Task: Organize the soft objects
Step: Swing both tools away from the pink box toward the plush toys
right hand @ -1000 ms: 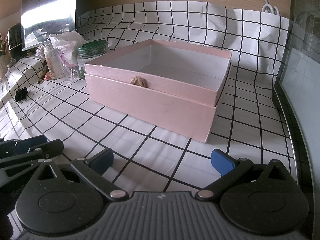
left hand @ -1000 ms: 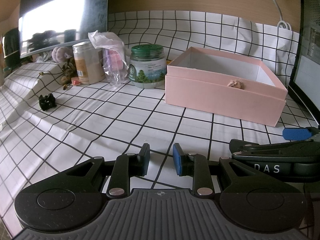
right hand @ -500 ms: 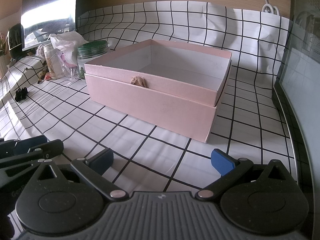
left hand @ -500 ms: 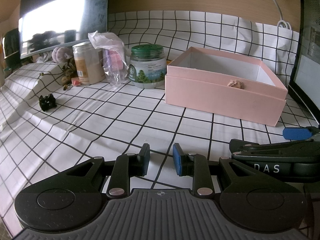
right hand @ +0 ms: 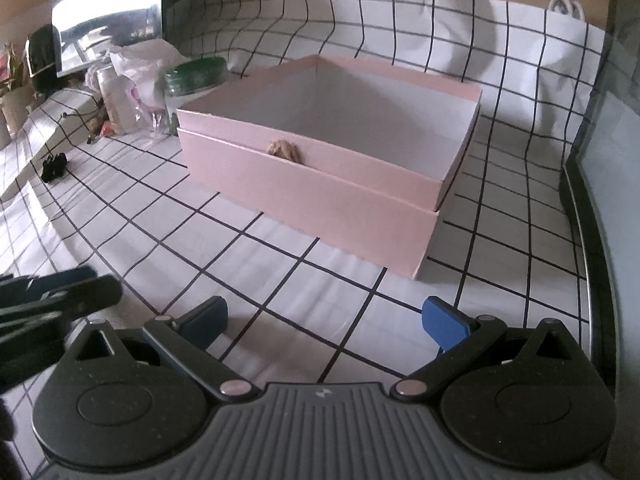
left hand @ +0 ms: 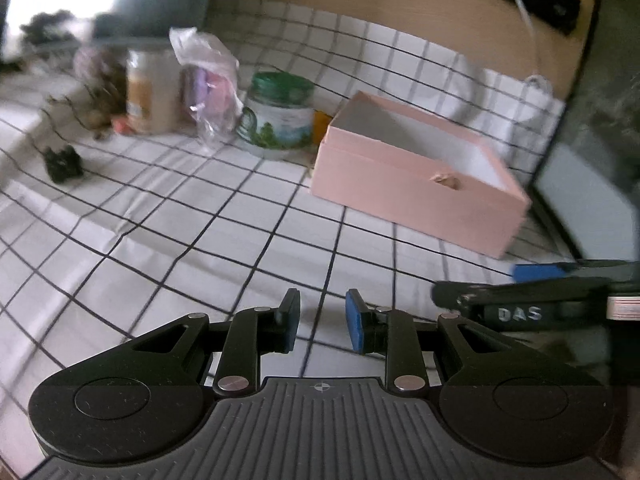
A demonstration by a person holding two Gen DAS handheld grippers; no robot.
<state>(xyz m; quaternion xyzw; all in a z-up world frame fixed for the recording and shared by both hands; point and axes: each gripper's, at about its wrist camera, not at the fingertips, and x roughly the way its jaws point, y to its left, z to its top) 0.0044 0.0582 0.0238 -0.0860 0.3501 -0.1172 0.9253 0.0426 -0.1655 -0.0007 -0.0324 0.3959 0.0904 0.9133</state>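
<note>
- Left wrist view: swinging and tilting since a second ago, blurring the whole frame and shifting the pink box (left hand: pixel 416 188) toward the right and farther off.
- Showing the left gripper (left hand: pixel 322 322) with jaws narrowly apart, gripping nothing, hovering over the checked tablecloth (left hand: pixel 160 240).
- Showing a plastic bag (left hand: pixel 208 80) of soft pink items beside a green-lidded jar (left hand: pixel 278 114), well apart from the gripper.
- Right wrist view: staying put since earlier, box (right hand: pixel 320 176) looking empty inside.
- Showing the right gripper (right hand: pixel 324 322) with jaws wide apart, holding nothing, near the box's front corner.
- Risking a knocked jar while reaching for the bag, being packed close together.
- Risking a slipping, crinkling bag under a shallow pinch.
</note>
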